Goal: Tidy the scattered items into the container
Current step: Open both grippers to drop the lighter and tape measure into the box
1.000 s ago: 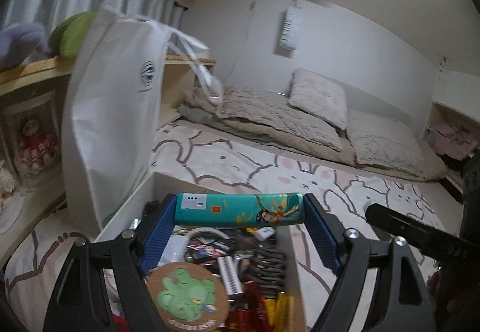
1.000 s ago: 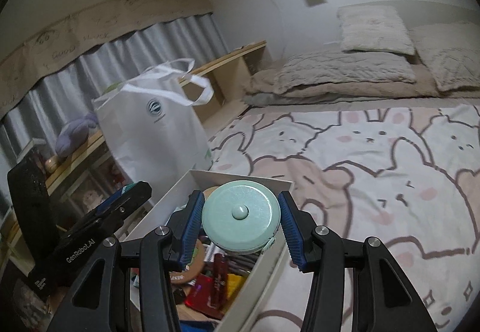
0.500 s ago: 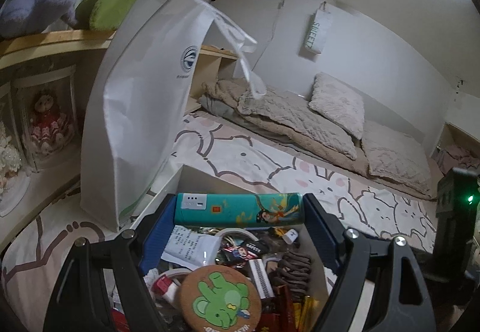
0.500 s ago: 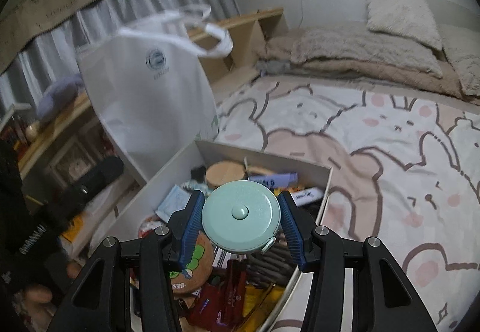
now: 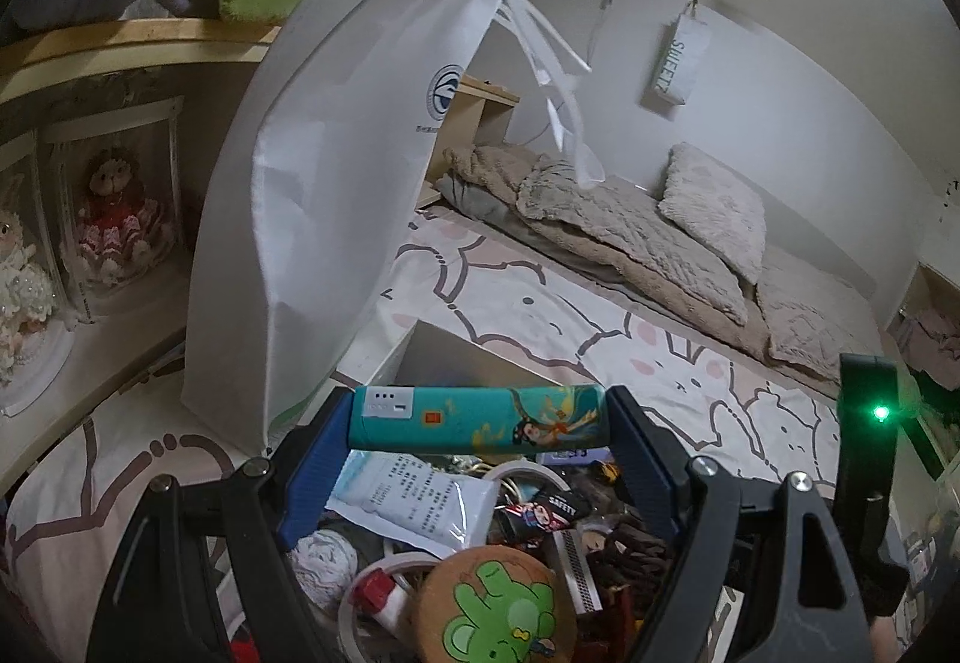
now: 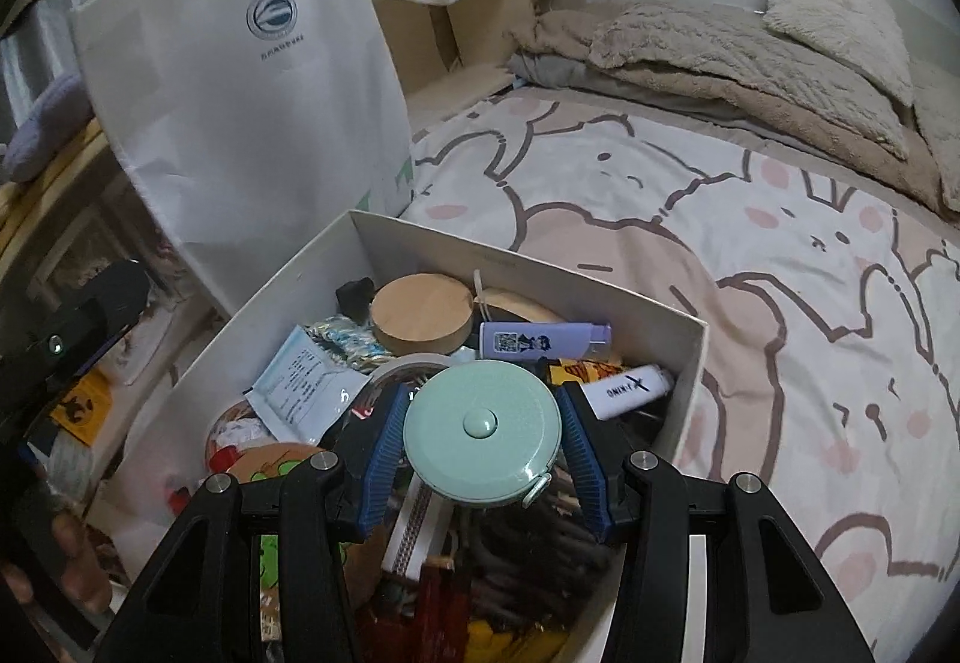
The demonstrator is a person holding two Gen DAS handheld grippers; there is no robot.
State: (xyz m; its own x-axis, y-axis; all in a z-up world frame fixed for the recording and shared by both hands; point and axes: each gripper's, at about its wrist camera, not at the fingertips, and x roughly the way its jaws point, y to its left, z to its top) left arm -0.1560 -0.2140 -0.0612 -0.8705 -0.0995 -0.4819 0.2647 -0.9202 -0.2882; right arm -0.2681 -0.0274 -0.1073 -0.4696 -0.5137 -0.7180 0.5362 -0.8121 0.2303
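I'm holding both grippers over white box (image 6: 528,267): L gripper (image 5: 480,420) clamping teal case (image 5: 477,417), R gripper (image 6: 483,438) clamping mint tape measure (image 6: 483,426). Lowering before releasing, aiming for gaps w/in box.

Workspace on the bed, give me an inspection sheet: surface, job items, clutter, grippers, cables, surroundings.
Surface: cartoon-print bedsheet.
Job's things: white box, nearly full; teal patterned case; mint round tape measure.
Clutter: wooden lid, purple lighter, white sachet, frog coaster, all in the box.
Grippers: left hand-held gripper shut on the case; right hand-held gripper shut on the tape measure; both over the box.
Cables: thin wall cord.
Surroundings: white tote bag, pillows, shelf dolls.
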